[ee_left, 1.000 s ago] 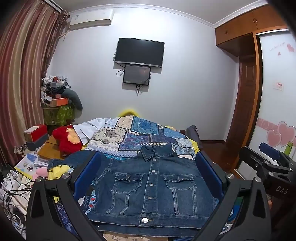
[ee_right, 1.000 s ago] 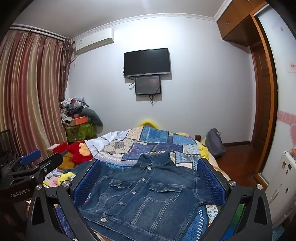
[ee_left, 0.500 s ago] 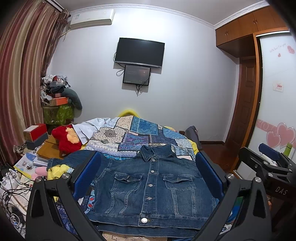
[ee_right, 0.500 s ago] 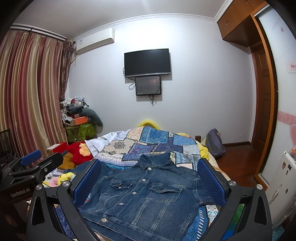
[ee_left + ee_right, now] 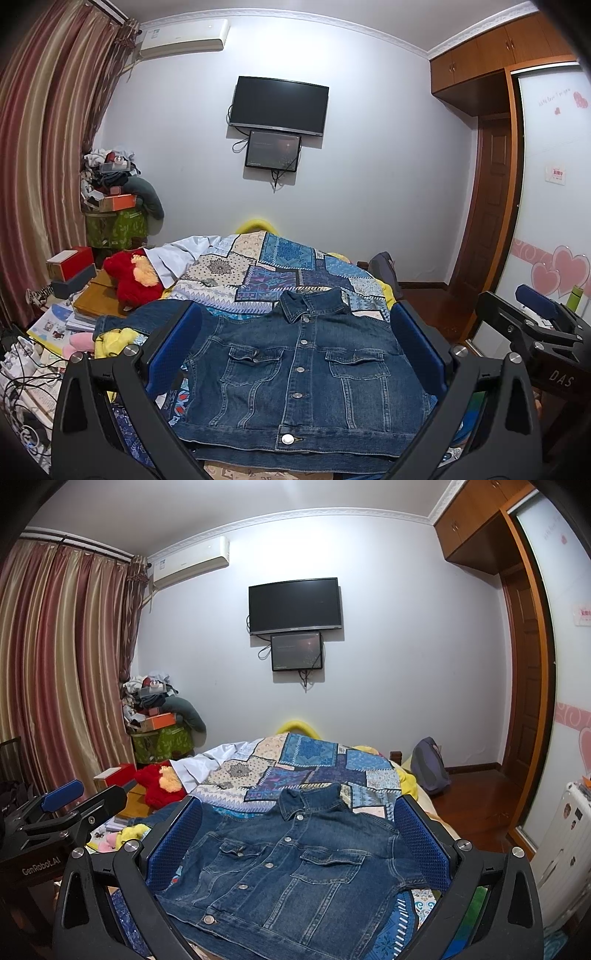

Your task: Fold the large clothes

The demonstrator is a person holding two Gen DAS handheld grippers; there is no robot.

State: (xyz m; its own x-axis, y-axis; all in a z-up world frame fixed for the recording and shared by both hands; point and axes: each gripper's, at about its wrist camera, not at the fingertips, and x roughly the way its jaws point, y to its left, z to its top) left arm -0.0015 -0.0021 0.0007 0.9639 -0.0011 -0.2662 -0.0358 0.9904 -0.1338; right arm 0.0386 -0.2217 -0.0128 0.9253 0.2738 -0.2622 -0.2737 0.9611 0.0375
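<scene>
Both tools, left tool point(image 5: 295, 347) and right tool point(image 5: 297, 834), hover with jaws apart above the buttoned dark-blue denim jacket point(image 5: 303, 373); best pinch the outstretched sleeve point(image 5: 147, 319) first, folding it flat across.

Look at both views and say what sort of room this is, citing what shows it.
Most likely a home bedroom: a bed under a patchwork quilt, a wall television, a wooden wardrobe and curtains.

The left gripper point(image 5: 295, 354) is hovering with its blue-padded jaws spread wide, gripping nothing. The right gripper point(image 5: 297, 840) is hanging level beside it, jaws equally wide apart, both facing forward and empty.
</scene>
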